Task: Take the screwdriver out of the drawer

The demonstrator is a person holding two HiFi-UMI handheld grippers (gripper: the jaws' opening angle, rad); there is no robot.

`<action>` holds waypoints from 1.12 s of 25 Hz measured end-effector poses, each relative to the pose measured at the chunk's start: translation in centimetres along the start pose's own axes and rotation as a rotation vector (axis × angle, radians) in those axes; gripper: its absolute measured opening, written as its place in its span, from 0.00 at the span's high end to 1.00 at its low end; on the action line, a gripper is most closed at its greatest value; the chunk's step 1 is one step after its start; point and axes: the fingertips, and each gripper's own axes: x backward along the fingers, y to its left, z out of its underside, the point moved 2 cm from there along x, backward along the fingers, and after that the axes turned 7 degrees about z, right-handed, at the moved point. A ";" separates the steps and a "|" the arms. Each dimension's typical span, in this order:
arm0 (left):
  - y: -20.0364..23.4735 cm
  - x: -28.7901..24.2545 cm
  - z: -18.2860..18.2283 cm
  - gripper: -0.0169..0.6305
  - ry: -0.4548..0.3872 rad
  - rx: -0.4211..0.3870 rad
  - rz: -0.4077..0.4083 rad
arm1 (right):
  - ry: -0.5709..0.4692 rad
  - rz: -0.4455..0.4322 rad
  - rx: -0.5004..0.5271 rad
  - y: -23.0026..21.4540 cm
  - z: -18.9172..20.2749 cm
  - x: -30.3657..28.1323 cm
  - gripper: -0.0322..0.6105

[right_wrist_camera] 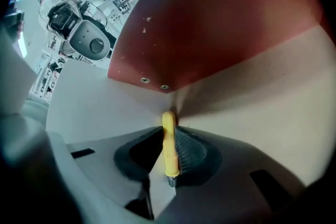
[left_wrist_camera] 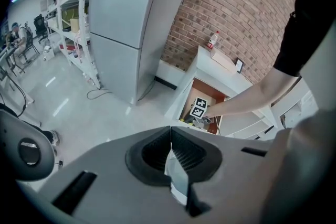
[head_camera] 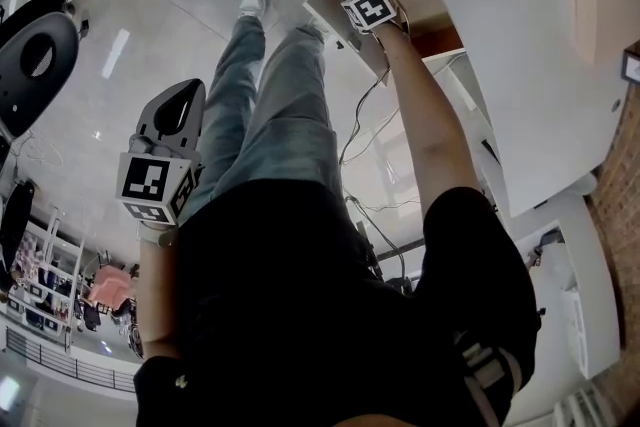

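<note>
Right gripper view: clamping the right gripper on the yellow handle of the screwdriver, pads pressing it from both sides; holding it low inside the open drawer, close to the corner under a red-brown board; pointing the metal tip back toward the camera. Head view: reaching steeply down into that drawer beside the white cabinet; hanging the left gripper well apart over the floor, jaws pressed together on nothing. Judging by this: finishing the grasp, not yet lifting out; next, probably needing a straight upward pull, keeping a firm squeeze on the slim handle and clearing the drawer walls before swinging away.
</note>
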 end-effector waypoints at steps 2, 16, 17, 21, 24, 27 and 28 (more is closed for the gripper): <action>-0.1 0.0 0.3 0.97 0.003 0.002 0.004 | 0.002 -0.026 -0.022 0.0 0.0 0.0 0.83; -0.3 0.5 0.9 0.97 -0.019 0.020 0.019 | -0.066 0.302 -0.018 -2.4 -0.2 2.9 0.82; -0.3 0.5 1.0 0.97 -0.019 0.018 0.020 | -0.062 0.321 -0.007 -2.4 -0.3 2.9 0.82; -0.2 0.5 1.6 0.97 -0.017 0.021 0.019 | -0.033 0.388 -0.012 -2.4 -0.1 2.3 0.75; 0.0 0.6 1.6 0.97 -0.035 0.020 0.016 | -0.035 0.402 -0.040 -2.8 0.0 2.1 0.78; 0.1 0.7 1.7 0.97 -0.040 0.021 0.013 | -0.047 0.407 -0.062 -2.8 0.2 2.1 0.79; 0.2 0.8 1.9 0.97 -0.040 0.022 0.013 | -0.046 0.408 -0.067 -2.7 0.3 2.2 0.80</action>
